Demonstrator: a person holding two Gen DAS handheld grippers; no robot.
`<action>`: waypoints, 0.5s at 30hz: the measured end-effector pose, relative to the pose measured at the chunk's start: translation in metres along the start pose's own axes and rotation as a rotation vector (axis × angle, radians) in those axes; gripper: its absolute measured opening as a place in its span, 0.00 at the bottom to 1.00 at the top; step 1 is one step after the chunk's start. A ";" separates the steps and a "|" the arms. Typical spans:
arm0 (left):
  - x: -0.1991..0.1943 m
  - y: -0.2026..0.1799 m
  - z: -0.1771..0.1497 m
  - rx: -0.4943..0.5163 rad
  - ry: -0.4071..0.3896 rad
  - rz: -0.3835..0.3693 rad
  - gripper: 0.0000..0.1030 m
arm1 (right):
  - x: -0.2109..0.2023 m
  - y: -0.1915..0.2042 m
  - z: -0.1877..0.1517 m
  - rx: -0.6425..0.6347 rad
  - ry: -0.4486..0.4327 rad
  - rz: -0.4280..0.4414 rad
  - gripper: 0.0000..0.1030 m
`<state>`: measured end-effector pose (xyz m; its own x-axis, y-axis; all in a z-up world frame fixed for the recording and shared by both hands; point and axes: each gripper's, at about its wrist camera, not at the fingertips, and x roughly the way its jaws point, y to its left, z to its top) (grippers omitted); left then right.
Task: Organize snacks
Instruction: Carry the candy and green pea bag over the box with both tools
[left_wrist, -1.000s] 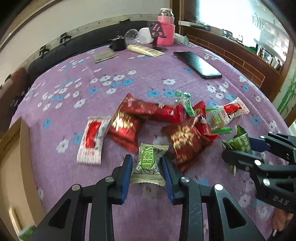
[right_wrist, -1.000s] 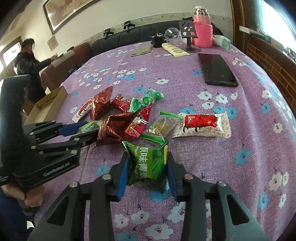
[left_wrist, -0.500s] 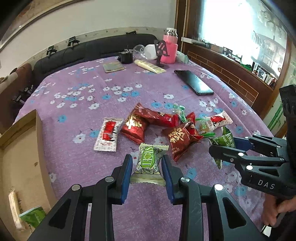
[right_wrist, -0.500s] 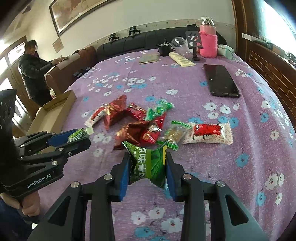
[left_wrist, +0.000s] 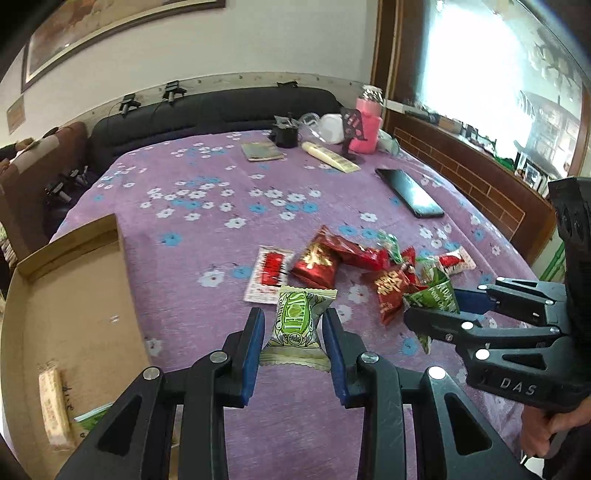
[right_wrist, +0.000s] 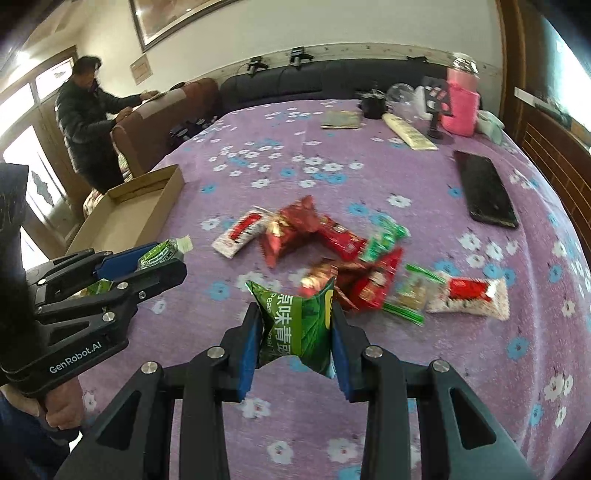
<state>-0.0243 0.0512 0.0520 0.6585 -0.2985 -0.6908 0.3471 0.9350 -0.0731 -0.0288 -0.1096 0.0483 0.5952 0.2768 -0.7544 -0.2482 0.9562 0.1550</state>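
My left gripper (left_wrist: 293, 325) is shut on a light green snack packet (left_wrist: 297, 325) and holds it above the purple flowered cloth, right of an open cardboard box (left_wrist: 74, 317). My right gripper (right_wrist: 295, 325) is shut on a dark green pea snack bag (right_wrist: 297, 325), lifted above the table. Each gripper shows in the other's view: the right gripper (left_wrist: 432, 306) and the left gripper (right_wrist: 159, 258). A pile of red and green snack packets (left_wrist: 354, 266) lies mid-table, also in the right wrist view (right_wrist: 332, 251).
A black phone (right_wrist: 484, 188) lies at the right. A pink bottle (right_wrist: 460, 103), a phone stand, a cream tube and a small booklet stand at the far edge. The box (right_wrist: 129, 214) holds a packet in its near corner. A person stands far left.
Both grippers have lifted with their packets and pulled back from the pile. The left one has shifted left, so the cardboard box now fills more of its view.
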 end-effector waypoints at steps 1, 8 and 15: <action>-0.002 0.004 0.000 -0.009 -0.006 0.002 0.32 | 0.001 0.006 0.002 -0.013 0.001 0.001 0.33; -0.020 0.041 -0.003 -0.093 -0.046 0.020 0.33 | 0.010 0.046 0.018 -0.103 0.002 0.008 0.33; -0.035 0.086 -0.012 -0.187 -0.078 0.074 0.33 | 0.027 0.085 0.029 -0.187 0.018 0.000 0.33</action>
<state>-0.0256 0.1441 0.0619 0.7295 -0.2352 -0.6423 0.1710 0.9719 -0.1617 -0.0111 -0.0176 0.0597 0.5819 0.2736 -0.7658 -0.3869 0.9215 0.0352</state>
